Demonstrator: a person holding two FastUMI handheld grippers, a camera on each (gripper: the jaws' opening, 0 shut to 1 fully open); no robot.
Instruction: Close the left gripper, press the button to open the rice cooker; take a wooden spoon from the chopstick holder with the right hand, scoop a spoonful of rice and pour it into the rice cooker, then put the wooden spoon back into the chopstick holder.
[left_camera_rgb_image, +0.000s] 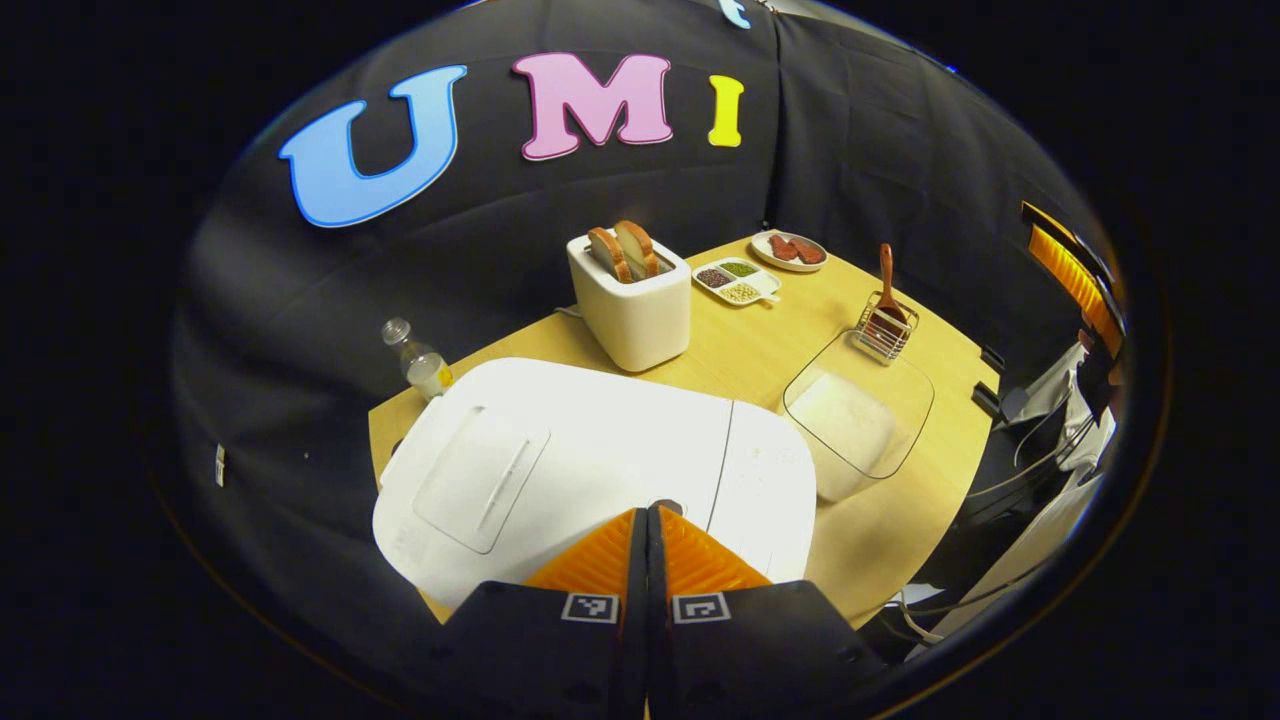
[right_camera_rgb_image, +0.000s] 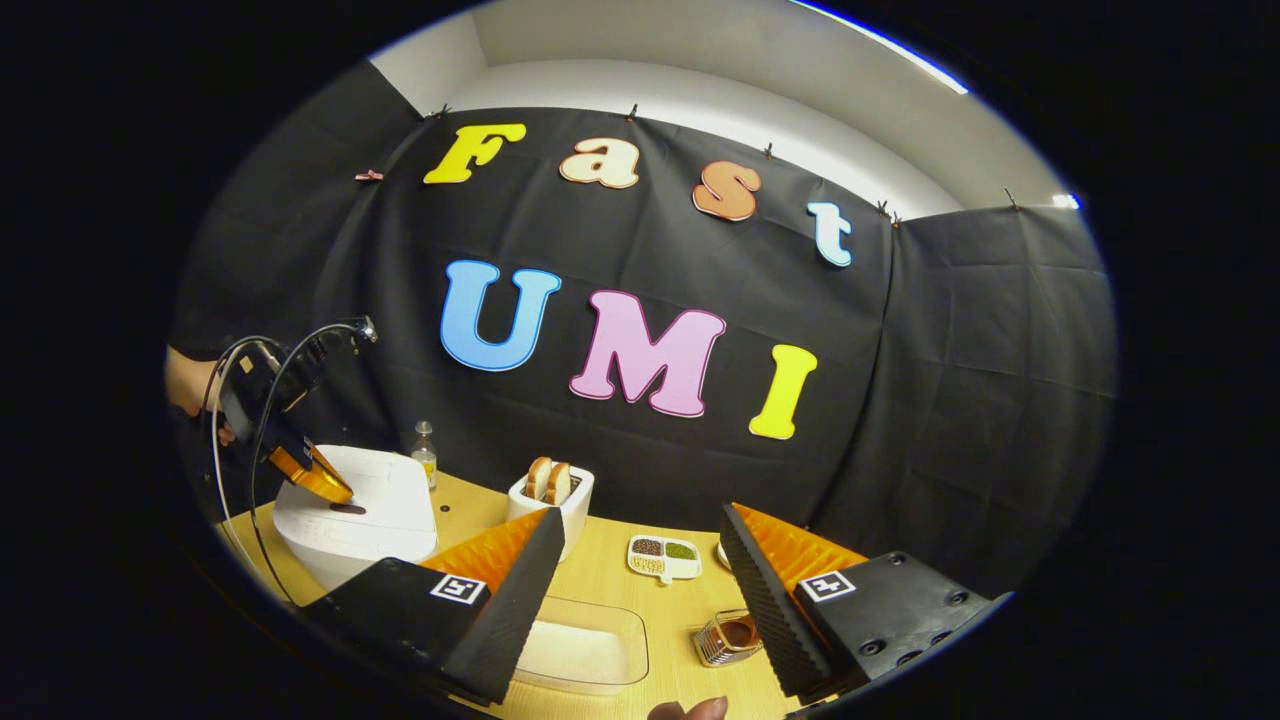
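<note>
Pressing stage: left gripper (left_camera_rgb_image: 647, 520) clenched empty, tip at rice cooker (left_camera_rgb_image: 600, 460) button (left_camera_rgb_image: 668, 505) for firm poke. Right gripper (right_camera_rgb_image: 635, 560) released, waiting. Wooden spoon (left_camera_rgb_image: 887, 285) upright in chopstick holder (left_camera_rgb_image: 885, 330), beyond cooker.

Left gripper (left_camera_rgb_image: 647, 515) closed (fingers together); right gripper (right_camera_rgb_image: 640, 560) agape.

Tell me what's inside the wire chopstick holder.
The chopstick holder holds one wooden spoon, its handle sticking up above the rim and its brown bowl down inside the wires. Whether anything lies beneath the bowl cannot be seen; it is too small and covered.
</note>
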